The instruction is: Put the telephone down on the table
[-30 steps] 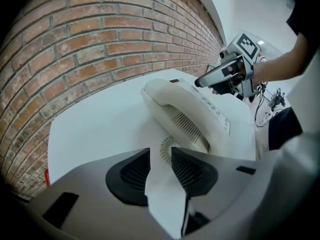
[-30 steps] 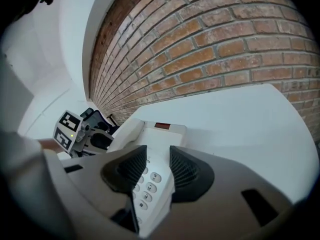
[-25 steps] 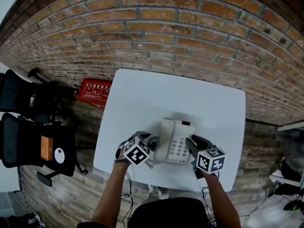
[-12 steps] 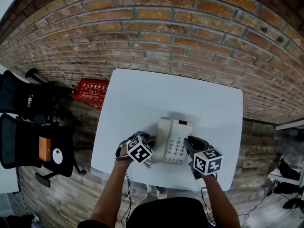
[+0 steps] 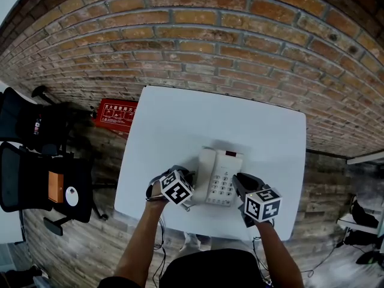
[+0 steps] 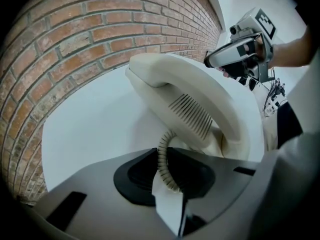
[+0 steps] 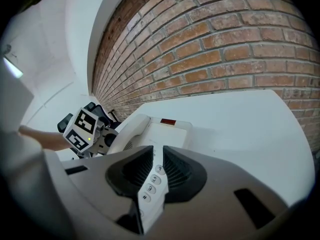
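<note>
A cream desk telephone (image 5: 220,177) lies near the front of the white table (image 5: 180,119), its handset (image 5: 206,168) on the cradle at its left. My left gripper (image 5: 191,185) is at the phone's left side. Its jaws have just been closing, and in the left gripper view (image 6: 170,199) they pinch the phone's white edge beside the coiled cord (image 6: 164,159). My right gripper (image 5: 239,183) is at the phone's right side. Its jaws have also just been closing and clamp the keypad edge (image 7: 150,186).
The table's front edge runs just behind both grippers. A brick wall (image 5: 240,41) stands behind the table. On the floor to the left are a red box (image 5: 118,114) and black chairs (image 5: 36,179).
Both grippers stay at the phone's sides. The left one has sunk a little and sits closer against the phone.
</note>
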The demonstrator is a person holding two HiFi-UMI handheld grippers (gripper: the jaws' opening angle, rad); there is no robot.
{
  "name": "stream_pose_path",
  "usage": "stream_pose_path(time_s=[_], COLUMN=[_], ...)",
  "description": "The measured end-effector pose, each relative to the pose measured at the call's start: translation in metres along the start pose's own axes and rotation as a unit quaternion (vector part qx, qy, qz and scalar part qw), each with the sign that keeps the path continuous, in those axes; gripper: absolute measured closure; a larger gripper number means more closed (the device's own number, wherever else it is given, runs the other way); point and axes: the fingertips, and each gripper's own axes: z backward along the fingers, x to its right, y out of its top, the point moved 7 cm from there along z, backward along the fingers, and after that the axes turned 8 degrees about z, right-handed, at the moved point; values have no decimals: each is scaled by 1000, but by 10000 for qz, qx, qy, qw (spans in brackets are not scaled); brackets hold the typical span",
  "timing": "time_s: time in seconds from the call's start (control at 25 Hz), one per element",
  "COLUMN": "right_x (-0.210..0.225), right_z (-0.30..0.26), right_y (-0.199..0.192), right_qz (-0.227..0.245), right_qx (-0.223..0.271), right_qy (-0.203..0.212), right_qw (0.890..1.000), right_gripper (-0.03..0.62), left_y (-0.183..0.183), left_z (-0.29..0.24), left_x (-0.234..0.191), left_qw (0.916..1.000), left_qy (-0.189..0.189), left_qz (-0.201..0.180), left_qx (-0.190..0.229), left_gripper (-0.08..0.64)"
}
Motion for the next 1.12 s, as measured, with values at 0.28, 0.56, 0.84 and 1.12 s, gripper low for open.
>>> stream_pose_path(time_s=[0.28, 0.56, 0.84, 1.12], right_x=[1, -2, -7, -10], right_z=[4, 2, 2, 4], right_y=[-1, -1, -1, -2], right_qz=[-45, -78, -71, -54], right_qx=[28, 52, 38, 72], right_qy=[-24, -5, -10, -34], right_qw=[10000, 10000, 10000, 10000], right_gripper=[525, 526, 526, 526], left_y=[-1, 0, -3, -11], left_z=[15, 33, 45, 46], left_x=[-3, -11, -21, -21], left_qw=[9997, 9974, 9929, 9921], left_qy=[95, 323, 647, 740], left_qz=[165, 414, 711, 767], left_qx=[168, 489, 702, 661], left_gripper=[494, 494, 495, 494])
